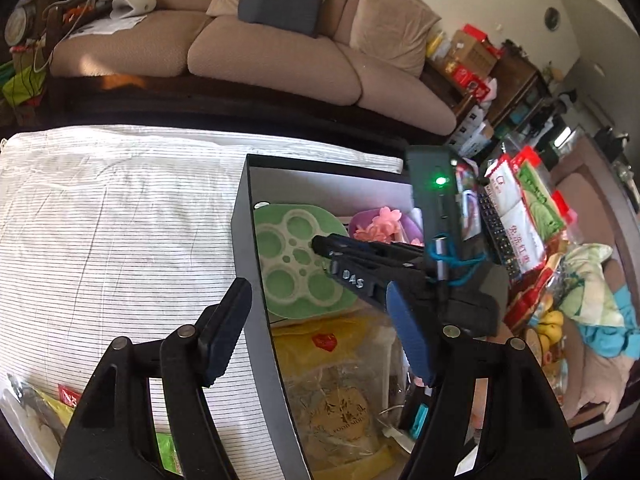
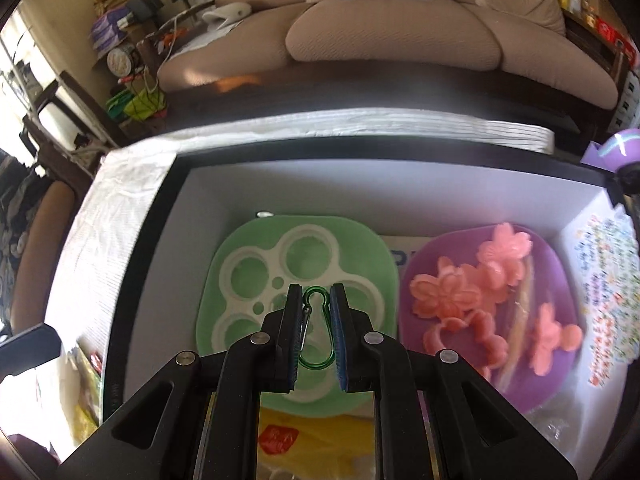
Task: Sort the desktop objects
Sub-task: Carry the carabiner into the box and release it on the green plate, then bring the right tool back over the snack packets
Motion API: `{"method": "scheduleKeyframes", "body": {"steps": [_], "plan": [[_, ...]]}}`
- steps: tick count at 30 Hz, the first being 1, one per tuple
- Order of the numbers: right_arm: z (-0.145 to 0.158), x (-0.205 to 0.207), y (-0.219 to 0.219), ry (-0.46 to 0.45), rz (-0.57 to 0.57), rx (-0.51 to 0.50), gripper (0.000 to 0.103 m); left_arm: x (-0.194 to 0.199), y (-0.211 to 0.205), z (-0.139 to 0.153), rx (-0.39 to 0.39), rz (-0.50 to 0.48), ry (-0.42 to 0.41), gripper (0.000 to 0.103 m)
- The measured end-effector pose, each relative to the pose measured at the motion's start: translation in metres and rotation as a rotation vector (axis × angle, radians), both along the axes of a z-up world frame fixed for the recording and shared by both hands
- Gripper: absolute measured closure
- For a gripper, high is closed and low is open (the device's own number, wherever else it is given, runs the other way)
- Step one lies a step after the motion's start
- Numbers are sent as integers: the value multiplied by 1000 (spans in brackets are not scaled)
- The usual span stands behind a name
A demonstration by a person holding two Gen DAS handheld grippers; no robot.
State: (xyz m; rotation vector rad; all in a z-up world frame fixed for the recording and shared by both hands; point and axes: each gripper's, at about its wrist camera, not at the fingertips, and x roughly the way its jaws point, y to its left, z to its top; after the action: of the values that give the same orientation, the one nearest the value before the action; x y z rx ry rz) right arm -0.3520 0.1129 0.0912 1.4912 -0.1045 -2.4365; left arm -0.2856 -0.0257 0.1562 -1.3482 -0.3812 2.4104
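My right gripper (image 2: 316, 296) is shut on a green carabiner (image 2: 316, 334) and holds it over the black box (image 2: 132, 264), above a green mould tray (image 2: 240, 240). A purple plate (image 2: 532, 364) with pink flower moulds (image 2: 452, 292) lies to its right in the box. My left gripper (image 1: 316, 300) is open and empty, straddling the left wall of the box (image 1: 252, 280). The right gripper (image 1: 332, 252) shows in the left wrist view, reaching over the green tray (image 1: 280, 240).
A yellow snack bag (image 1: 336, 400) lies in the near part of the box. A white striped cloth (image 1: 120, 220) covers the table left of the box. Packets and bananas (image 1: 548, 320) are piled to the right. A beige sofa (image 1: 260, 52) stands behind.
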Motion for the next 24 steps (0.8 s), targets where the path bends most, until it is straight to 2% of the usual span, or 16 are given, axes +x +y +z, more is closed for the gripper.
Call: {"method": "scheduleKeyframes", "body": {"steps": [5, 12, 14, 18, 24], "plan": [[-8, 0, -4, -7, 2, -6, 87, 3, -4, -6, 1, 6, -9, 36], [29, 27, 14, 58, -24, -13, 77, 29, -30, 3, 15, 25, -3, 33], [44, 43, 14, 81, -9, -21, 76, 43, -47, 8, -3, 47, 9, 29], [74, 76, 1, 128, 54, -41, 73, 82, -100, 11, -33, 115, 21, 29], [105, 120, -56, 181, 184, -85, 70, 144, -183, -3, -45, 255, 28, 28]]}}
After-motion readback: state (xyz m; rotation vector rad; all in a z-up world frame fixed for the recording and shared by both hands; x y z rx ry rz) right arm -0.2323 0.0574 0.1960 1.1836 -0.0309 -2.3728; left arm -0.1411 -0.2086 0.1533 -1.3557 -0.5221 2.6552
